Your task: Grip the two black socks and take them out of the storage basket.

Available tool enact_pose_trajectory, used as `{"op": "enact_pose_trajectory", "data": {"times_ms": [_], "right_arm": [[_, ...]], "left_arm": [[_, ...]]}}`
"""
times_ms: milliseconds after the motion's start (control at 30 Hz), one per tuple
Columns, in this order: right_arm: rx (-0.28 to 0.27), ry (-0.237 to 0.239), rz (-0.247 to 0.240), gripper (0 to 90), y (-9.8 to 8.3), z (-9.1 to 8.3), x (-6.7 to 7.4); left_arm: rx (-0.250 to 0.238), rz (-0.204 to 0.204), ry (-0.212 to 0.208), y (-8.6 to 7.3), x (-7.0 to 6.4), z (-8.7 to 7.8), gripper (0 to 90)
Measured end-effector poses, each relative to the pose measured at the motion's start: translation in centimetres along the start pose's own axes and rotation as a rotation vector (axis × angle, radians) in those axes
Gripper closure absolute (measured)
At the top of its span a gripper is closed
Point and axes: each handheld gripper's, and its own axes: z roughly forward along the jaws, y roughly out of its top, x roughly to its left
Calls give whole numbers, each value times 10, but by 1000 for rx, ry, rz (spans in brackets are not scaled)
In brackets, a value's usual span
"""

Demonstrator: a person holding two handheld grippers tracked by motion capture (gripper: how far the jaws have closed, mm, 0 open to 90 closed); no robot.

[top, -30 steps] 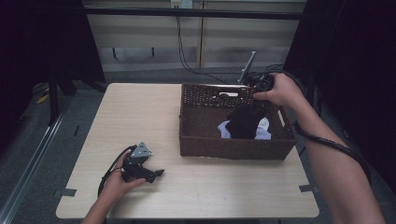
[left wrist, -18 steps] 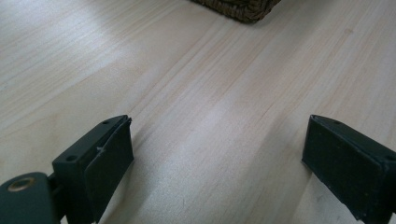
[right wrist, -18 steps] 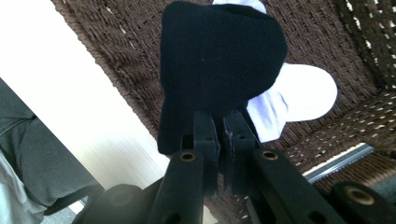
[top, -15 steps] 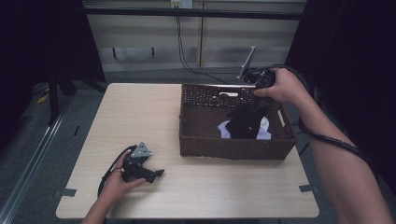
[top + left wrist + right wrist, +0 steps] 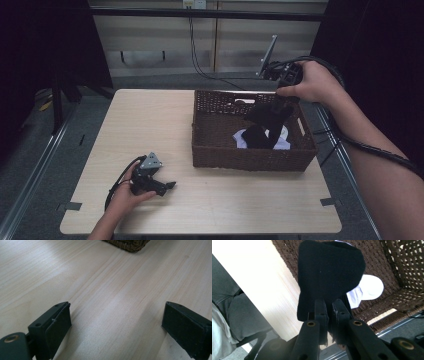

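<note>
black cloth, a sock (image 5: 267,122), hangs lengthwise straight down from the right gripper (image 5: 329,305), clenched on its top edge above the wicker basket (image 5: 215,150) (a white sock (image 5: 367,290) lies beneath); the left gripper (image 5: 117,322) rests released on the table (image 5: 150,125), well apart.

This looks like a lab or recording studio: a lone pale wooden bench (image 5: 150,130) stands between black curtains (image 5: 45,45), with metal floor rails (image 5: 35,165), tape marks (image 5: 327,202) and cables (image 5: 197,45) along the panelled wall (image 5: 150,35).
</note>
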Motion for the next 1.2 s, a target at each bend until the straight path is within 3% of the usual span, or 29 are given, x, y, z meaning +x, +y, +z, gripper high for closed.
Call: {"op": "enact_pose_trajectory", "data": {"times_ms": [300, 533, 633, 733, 833, 867, 967, 1033, 1200], "right_arm": [[-40, 5, -55, 844, -20, -24, 32], [-47, 23, -113, 844, -28, -20, 56], [-39, 55, -166, 844, -28, 0, 74], [-29, 67, -185, 844, -26, 13, 80], [-18, 107, -223, 844, -20, 41, 89], [-18, 107, -223, 844, -20, 41, 89], [-4, 123, -240, 838, -15, 67, 92], [8, 132, -237, 836, -15, 73, 93], [22, 152, -235, 829, -14, 107, 91]], "left_arm": [[-1, 1, 0, 0, 0, 0, 78], [-9, -7, 1, 0, 0, 1, 78], [-8, -7, 1, 0, 0, 0, 78], [-9, -7, 0, 0, 0, 1, 78], [-8, -7, 1, 0, 0, 1, 78], [-9, -6, 0, 0, 0, 1, 78], [-9, -6, 0, 0, 0, 1, 78], [-8, -6, 1, 0, 0, 0, 79], [-11, -7, 1, 0, 0, 1, 79]]}}
